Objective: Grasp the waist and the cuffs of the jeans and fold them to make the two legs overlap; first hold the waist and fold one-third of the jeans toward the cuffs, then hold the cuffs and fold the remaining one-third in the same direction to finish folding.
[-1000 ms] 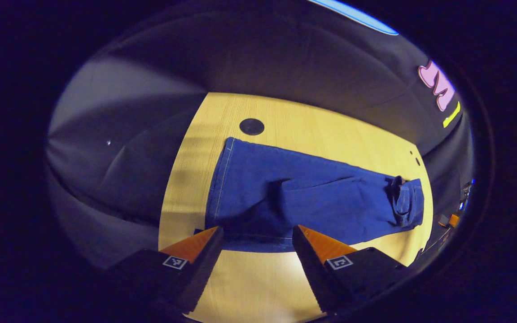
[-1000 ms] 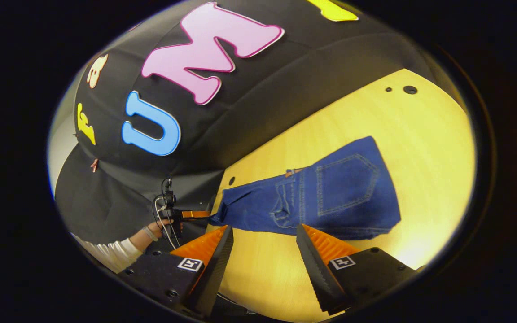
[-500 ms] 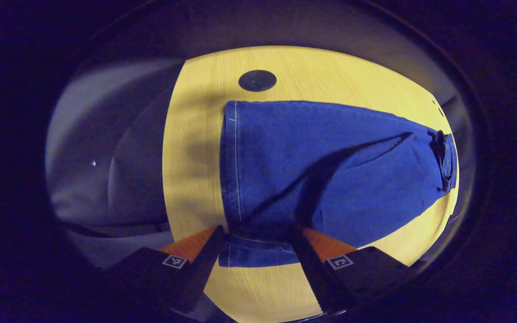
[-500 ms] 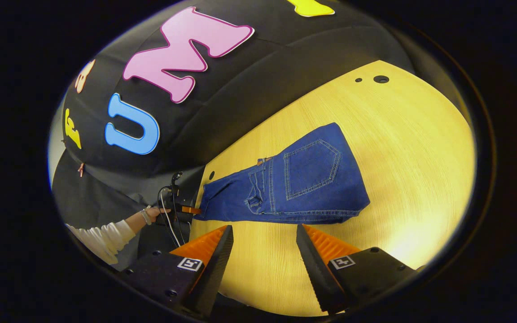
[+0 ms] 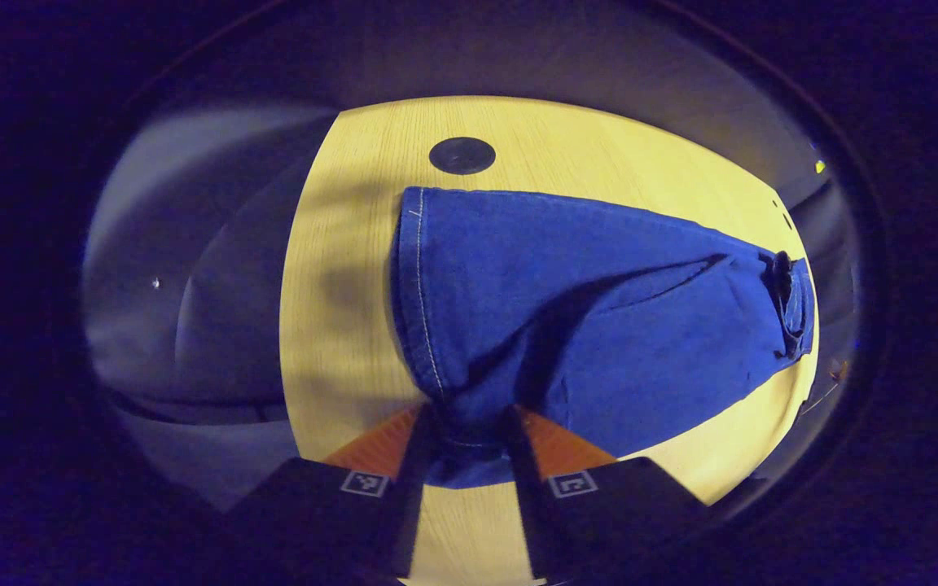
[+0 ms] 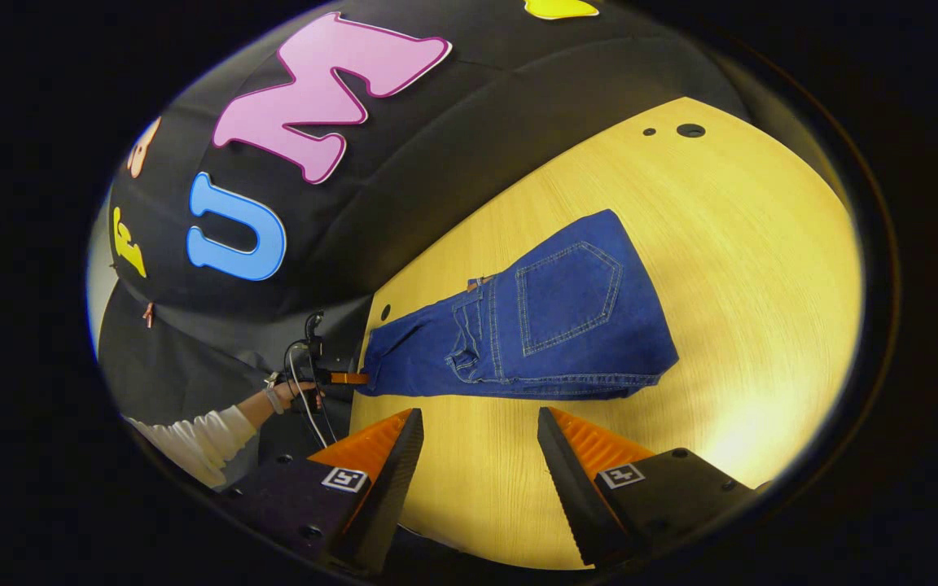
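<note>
Wooden table point(image 5: 339, 244): left hand-held gripper point(image 5: 469, 435) now pinched on jeans point(image 5: 599, 325) cuff, right hand-held gripper point(image 6: 475, 456) still agape, empty.

Blue jeans point(image 5: 599, 317) lie flat mid-frame on the tabletop point(image 5: 339, 342), legs overlapped, back pocket point(image 6: 567, 297) facing up, cuff end bunched.

Jeans point(image 5: 599, 325) hem corner hidden btwn left gripper point(image 5: 469, 427) fingers. Far waist end bunched, too small for detail. In right gripper view, left gripper point(image 6: 343, 378) tiny, grip unclear; sleeve point(image 6: 192, 443) cut off at the view's rim.
</note>
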Demonstrator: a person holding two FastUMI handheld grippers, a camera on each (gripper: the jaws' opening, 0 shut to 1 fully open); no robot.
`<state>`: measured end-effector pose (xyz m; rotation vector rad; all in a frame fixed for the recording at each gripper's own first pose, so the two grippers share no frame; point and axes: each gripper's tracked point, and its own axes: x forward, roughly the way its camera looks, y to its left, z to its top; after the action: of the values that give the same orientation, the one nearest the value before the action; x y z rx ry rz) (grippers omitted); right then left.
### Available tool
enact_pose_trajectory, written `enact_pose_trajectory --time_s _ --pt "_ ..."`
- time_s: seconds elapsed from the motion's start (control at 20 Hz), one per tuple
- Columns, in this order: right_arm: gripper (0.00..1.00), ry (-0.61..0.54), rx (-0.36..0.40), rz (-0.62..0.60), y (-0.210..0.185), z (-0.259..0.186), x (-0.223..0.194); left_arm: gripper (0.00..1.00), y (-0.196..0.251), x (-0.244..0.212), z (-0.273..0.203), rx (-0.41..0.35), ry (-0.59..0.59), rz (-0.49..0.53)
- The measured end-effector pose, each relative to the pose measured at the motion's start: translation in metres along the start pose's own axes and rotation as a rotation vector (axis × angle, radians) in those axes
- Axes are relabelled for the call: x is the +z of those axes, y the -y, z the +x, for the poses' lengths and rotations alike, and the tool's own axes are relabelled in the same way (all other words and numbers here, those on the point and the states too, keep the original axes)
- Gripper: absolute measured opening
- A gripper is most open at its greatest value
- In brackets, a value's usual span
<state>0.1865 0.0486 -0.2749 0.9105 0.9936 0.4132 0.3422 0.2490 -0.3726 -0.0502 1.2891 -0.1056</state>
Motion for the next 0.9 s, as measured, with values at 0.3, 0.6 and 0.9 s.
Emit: enact_pose_trajectory --time_s 0.3,0.6,0.9 --pt "0.87 0.001 -0.006 -0.028 0.002 -0.011 -0.001 0.17 0.001 0.001 -0.006 -0.022 0.034 -0.118" --pt "0.87 0.048 0.011 -0.023 0.0 -0.022 0.013 0.12 0.063 0.04 -0.089 -0.253 0.254 -0.117" --pt "0.87 0.074 0.038 -0.024 -0.004 -0.035 0.018 0.12 0.218 0.09 -0.192 -0.559 0.444 -0.047"
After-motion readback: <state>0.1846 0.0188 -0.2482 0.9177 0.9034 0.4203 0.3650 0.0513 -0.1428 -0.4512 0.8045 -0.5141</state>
